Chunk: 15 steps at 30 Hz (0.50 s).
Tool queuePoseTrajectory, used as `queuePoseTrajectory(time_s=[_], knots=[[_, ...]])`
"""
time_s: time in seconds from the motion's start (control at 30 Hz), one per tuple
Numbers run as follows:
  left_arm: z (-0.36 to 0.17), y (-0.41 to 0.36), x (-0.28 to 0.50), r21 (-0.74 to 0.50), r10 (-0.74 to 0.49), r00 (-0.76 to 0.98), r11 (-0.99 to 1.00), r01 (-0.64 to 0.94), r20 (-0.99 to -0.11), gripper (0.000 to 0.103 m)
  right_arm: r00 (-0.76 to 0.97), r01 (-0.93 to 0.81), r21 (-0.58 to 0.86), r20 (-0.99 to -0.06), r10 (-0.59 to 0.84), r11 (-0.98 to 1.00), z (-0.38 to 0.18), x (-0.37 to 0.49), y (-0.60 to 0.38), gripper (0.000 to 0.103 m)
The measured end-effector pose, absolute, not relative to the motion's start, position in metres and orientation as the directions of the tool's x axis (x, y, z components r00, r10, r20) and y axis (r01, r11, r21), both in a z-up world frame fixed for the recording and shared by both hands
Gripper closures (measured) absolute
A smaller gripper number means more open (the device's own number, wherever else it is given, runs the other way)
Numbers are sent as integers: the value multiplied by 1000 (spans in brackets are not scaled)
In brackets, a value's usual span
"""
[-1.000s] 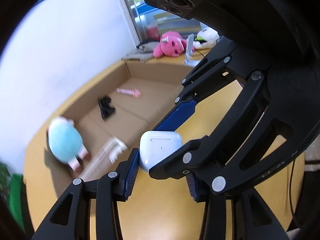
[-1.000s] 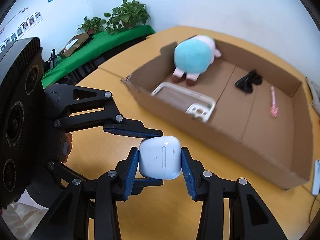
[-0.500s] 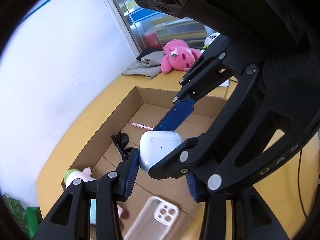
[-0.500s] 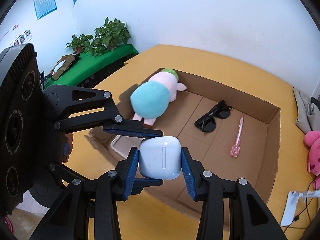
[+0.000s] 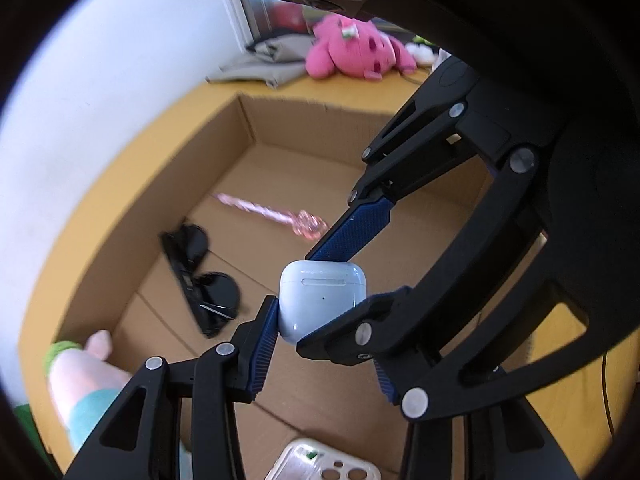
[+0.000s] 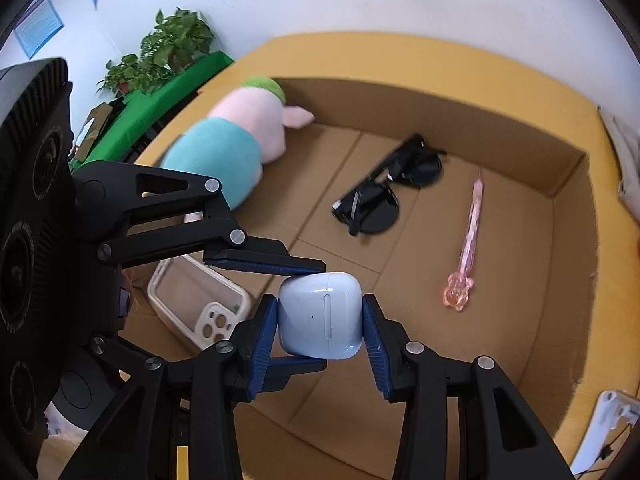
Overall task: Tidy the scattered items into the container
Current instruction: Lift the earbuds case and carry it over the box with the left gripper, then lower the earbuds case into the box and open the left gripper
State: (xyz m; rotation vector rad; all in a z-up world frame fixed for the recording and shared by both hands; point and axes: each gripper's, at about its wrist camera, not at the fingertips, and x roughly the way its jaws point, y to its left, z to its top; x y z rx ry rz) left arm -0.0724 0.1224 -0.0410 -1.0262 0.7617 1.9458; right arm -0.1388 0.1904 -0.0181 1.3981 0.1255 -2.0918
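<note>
Two grippers pinch one white earbud case (image 6: 320, 316) above cardboard box (image 6: 568, 184) — right gripper (image 6: 320, 318) sideways, left gripper (image 5: 322, 334) top-bottom; sunglasses (image 6: 384, 196), pink pen (image 6: 466, 248) near far wall.

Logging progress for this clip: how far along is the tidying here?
Done: plush toy, sunglasses, pink pen and phone case lie in the cardboard box. In hand: both grippers, left and right, clamp the earbuds case above it. Left: releasing it.

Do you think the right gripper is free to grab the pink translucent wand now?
Probably not: the right gripper is shut on the white earbud case, shared with the left gripper. The pink translucent wand lies uncovered.
</note>
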Motion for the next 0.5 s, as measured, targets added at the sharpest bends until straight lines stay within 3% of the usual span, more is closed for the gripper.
queuePoseTrajectory(time_s=[0.5], knots=[[-94, 131, -90, -11, 369, -192, -483, -875, -909, 60, -89, 409, 349, -904, -418, -843, -77, -163, 206, 58]])
